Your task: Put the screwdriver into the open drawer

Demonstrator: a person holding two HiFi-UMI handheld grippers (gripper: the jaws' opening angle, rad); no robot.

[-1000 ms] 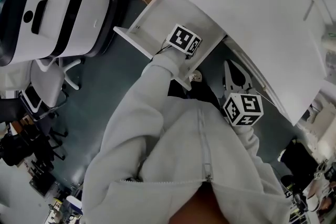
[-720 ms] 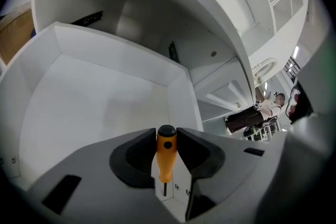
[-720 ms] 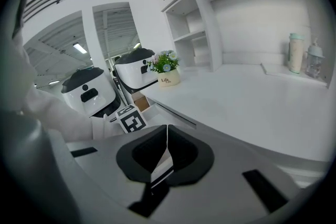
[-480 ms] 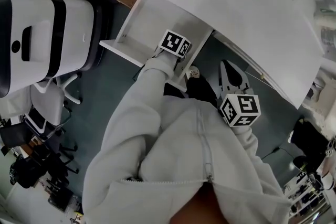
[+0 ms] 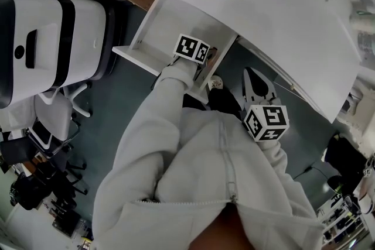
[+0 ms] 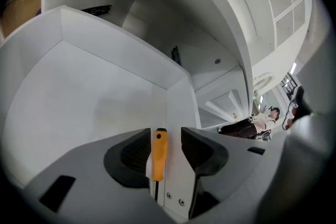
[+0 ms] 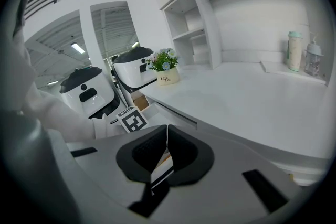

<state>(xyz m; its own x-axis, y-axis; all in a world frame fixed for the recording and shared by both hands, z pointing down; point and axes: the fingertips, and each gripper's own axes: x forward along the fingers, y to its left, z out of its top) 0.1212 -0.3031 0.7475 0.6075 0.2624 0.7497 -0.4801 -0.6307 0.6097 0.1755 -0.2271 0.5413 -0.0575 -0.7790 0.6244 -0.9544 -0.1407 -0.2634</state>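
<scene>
Now, beneath the white countertop [image 7: 252,97], the left gripper [image 6: 165,136] opens its jaws around the screwdriver [image 6: 159,155] over the white drawer [image 6: 94,92]; the right gripper [image 7: 167,136] has its jaws pressed together.

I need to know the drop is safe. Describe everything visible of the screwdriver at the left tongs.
The screwdriver has a smooth orange handle, plastic by the look, with a small dark hole near its rounded end and a thin dark shaft running back towards the camera. It lies lengthwise between the opening left tongs, close against one pad, with a clear gap to the other. Behind it is the white drawer; whether it already rests on the drawer cannot be told.
</scene>
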